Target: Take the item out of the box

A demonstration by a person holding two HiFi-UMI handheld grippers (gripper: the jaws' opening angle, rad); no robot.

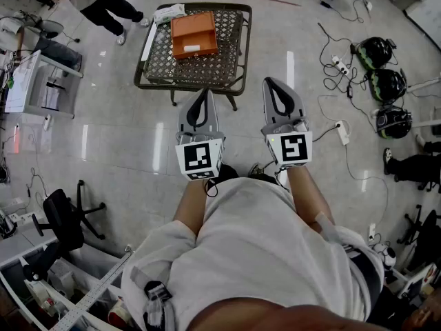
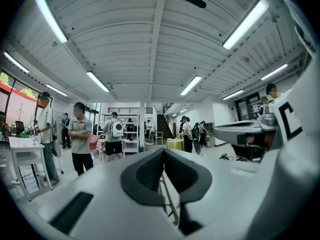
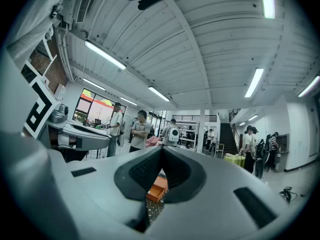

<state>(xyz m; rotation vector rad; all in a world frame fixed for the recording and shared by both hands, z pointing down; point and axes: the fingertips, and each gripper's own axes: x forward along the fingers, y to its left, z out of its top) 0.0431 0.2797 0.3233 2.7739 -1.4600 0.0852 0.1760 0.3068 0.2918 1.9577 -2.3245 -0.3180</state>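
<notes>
An orange box (image 1: pixel 194 34) with a white label lies shut on a low metal mesh table (image 1: pixel 189 85) at the top of the head view. Both grippers are held level in the air short of the table's near edge, apart from the box. My left gripper (image 1: pixel 202 91) has its jaws together with nothing between them, and in the left gripper view the pads (image 2: pixel 150 171) meet. My right gripper (image 1: pixel 269 81) is also shut and empty. Below the right gripper's joined jaws (image 3: pixel 161 150), the orange box (image 3: pixel 157 189) shows in the right gripper view.
A white packet (image 1: pixel 169 12) lies on the table's far left corner. A white desk (image 1: pixel 41 81) and an office chair (image 1: pixel 65 216) stand at the left. Cables with a power strip (image 1: pixel 341 133) and helmets (image 1: pixel 386 85) lie on the floor at the right. A person (image 1: pixel 96 2) stands beyond the table.
</notes>
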